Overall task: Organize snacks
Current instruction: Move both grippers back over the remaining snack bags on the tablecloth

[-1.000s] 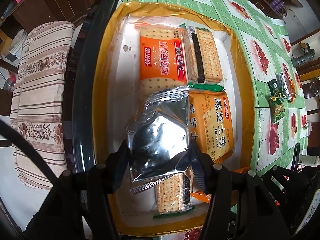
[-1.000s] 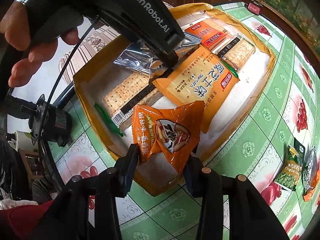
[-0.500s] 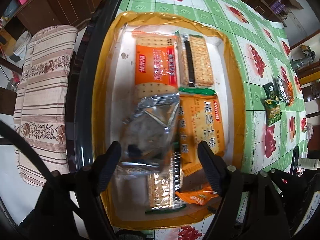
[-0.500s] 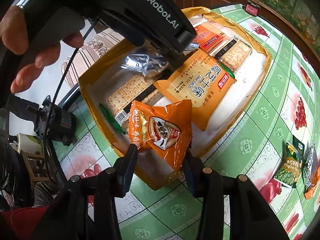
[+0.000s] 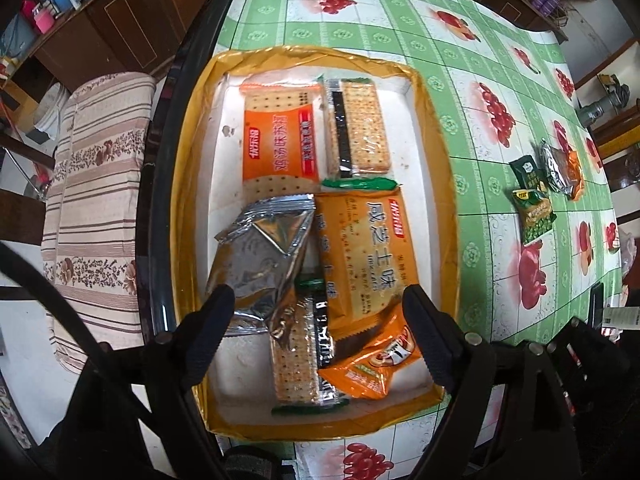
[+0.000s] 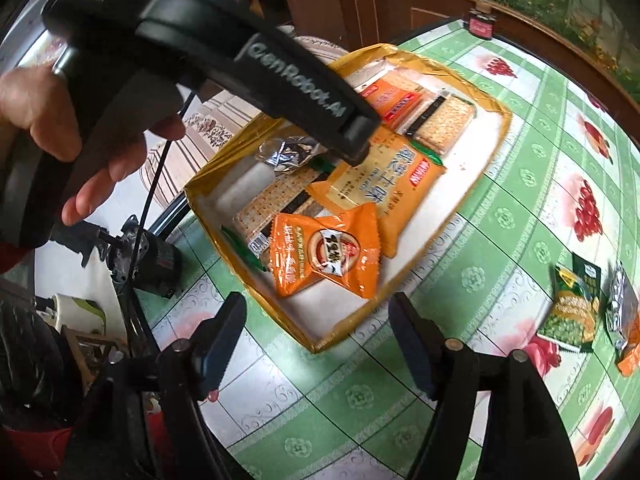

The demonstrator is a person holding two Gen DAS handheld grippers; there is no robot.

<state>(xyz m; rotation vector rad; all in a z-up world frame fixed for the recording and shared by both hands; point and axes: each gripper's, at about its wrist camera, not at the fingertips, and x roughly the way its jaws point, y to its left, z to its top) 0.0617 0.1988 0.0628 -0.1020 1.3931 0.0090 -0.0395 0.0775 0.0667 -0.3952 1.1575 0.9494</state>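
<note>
- Left tool (image 5: 320, 320) is spread wide, gripping nothing, above the yellow-rimmed box (image 5: 436, 132).
- Silver packet (image 5: 260, 264) lies in the box at 9 o'clock of the orange cracker pack (image 5: 368, 248).
- Right tool (image 6: 316, 340) is spread too; the small orange snack bag (image 6: 324, 256) rests in the box's near corner.
- Green pea packets (image 6: 572, 308) lie on the counter (image 6: 520, 184) at 3 o'clock.
</note>
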